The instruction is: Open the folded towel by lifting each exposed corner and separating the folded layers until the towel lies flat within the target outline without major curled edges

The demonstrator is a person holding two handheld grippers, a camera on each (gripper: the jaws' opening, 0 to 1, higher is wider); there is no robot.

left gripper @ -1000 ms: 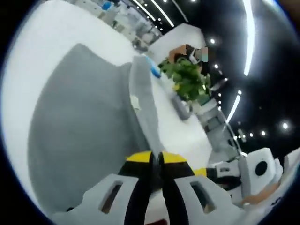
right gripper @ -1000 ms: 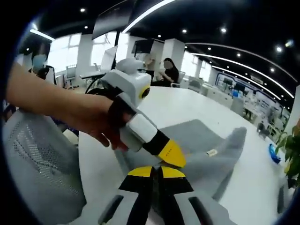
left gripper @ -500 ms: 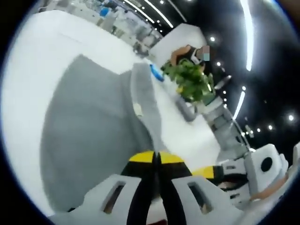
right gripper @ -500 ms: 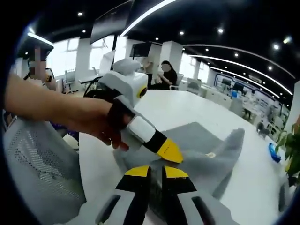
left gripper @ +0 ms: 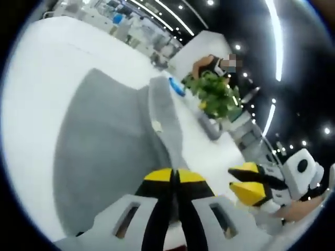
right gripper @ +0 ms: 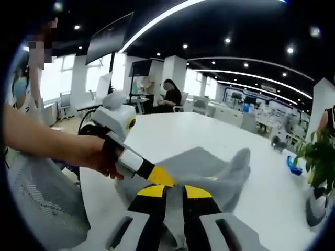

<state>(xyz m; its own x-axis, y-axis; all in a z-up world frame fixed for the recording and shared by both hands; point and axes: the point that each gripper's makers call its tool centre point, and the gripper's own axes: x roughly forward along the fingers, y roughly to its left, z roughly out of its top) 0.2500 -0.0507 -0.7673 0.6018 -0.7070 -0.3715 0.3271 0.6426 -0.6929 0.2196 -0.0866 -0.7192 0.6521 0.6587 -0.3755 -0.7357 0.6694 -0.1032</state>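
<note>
Left gripper (left gripper: 175, 175): its two yellow-tipped jaws are pressing together with no gap between them, and they are pinching a raised fold of the grey cloth right at the tips.
Right gripper (right gripper: 171, 192): in its own view the two yellow tips are standing a little apart, with a narrow dark slot between them; they are sitting just above the cloth, and whether anything is caught in that slot cannot be told.
Right gripper seen from the left gripper view: it (left gripper: 250, 179) is coming in from the right with its yellow tips spread and nothing between them, apart from the cloth.
Left gripper seen from the right gripper view: it (right gripper: 159, 177) is reaching in from the left, carried by a hand (right gripper: 99, 156), and its yellow tip is touching the cloth just beside the right gripper's tips.
Towel (left gripper: 104, 146): one grey towel is lying on the white table (left gripper: 31, 83); most of it is spreading flat, while a long ridge is rising from the left gripper's tips toward the far edge, so it is not lying fully open.
Label (left gripper: 156, 125): one small white tag is showing on the ridge.
Towel from the right gripper view: the cloth (right gripper: 209, 175) is humping up into a peak on the far side.
Plant (left gripper: 212, 91): one leafy green plant is standing beyond the towel.
Blue object (left gripper: 177, 87): one is lying near the towel's far tip.
Chair (right gripper: 42, 209): one grey mesh chair is standing beside the table.
</note>
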